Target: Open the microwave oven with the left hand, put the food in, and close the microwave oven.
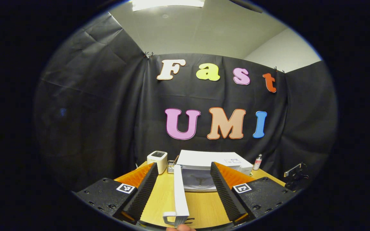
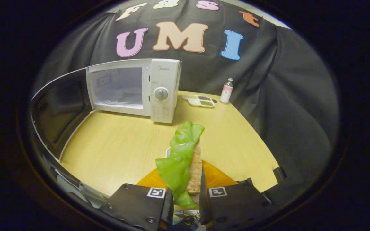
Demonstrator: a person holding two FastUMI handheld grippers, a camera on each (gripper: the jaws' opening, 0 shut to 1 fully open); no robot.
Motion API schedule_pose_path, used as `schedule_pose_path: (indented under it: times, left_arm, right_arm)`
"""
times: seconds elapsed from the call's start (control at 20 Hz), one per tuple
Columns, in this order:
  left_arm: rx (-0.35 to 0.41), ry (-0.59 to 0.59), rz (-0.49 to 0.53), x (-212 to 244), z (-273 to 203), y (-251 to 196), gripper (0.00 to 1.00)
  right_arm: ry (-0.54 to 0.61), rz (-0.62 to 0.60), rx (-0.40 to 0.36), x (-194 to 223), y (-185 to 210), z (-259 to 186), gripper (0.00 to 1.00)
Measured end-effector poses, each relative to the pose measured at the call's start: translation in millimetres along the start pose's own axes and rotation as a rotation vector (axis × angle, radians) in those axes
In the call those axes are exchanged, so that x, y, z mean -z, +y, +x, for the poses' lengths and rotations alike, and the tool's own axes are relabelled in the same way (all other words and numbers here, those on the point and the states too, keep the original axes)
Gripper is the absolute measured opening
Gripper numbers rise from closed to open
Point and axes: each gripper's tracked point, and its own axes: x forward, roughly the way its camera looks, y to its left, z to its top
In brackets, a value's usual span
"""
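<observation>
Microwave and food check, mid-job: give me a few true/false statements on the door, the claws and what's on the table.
1. The microwave door is shut. False: it stands open.
2. The right claw grips the sandwich. True.
3. The left claw holds the sandwich. False: it is open, holding nothing.
4. A small bottle stands on the table right of the microwave. True.
5. The sandwich is already inside the microwave. False: it is in front of it, above the table.
</observation>
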Motion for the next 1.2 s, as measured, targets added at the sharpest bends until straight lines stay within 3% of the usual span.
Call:
schedule_pose_path:
  times: [0.25, 0.3, 0.4, 0.45, 0.55, 0.65, 0.7, 1.0, 1.15, 1.2]
  left_arm:
    - [0.006, 0.006, -0.003, 4.0, 5.0, -0.5, 0.95]
    - [0.005, 0.011, -0.002, 4.8, 4.8, 0.3, 0.95]
    - [0.026, 0.004, 0.004, 5.7, 2.8, -2.7, 0.95]
    - [0.034, 0.001, 0.01, 5.3, 2.6, -4.1, 0.92]
    - [0.039, 0.002, 0.027, 6.6, 2.9, -7.5, 0.95]
    - [0.038, 0.012, 0.035, 8.2, 4.8, -7.2, 0.95]
    - [0.039, 0.016, 0.031, 9.3, 5.8, -7.8, 0.95]
    - [0.015, 0.043, 0.037, 17.1, 11.9, 3.3, 0.92]
    - [-0.006, 0.077, 0.047, 29.8, 14.2, 13.9, 0.95]
    - [-0.015, 0.092, 0.051, 34.7, 13.1, 18.2, 0.92]
  right_arm:
    - [-0.017, 0.006, -0.044, -22.2, 14.5, 1.1, 0.34]
    - [-0.025, 0.003, -0.054, -27.9, 17.5, 2.5, 0.29]
    - [-0.035, 0.009, -0.081, -37.5, 24.8, 5.9, 0.29]
    - [-0.041, 0.02, -0.1, -42.9, 30.4, 8.8, 0.34]
    - [-0.047, 0.034, -0.133, -53.4, 44.9, 14.1, 0.29]
    - [-0.054, 0.039, -0.172, -62.9, 65.2, 19.5, 0.29]
    - [-0.055, 0.038, -0.192, -67.5, 77.3, 22.8, 0.34]
    - [-0.06, 0.065, -0.309, -95.8, 156.6, 45.7, 0.34]
    - [-0.031, 0.169, -0.346, -109.1, 198.6, 66.8, 0.34]
    - [-0.016, 0.228, -0.357, -114.2, 214.2, 74.7, 0.34]
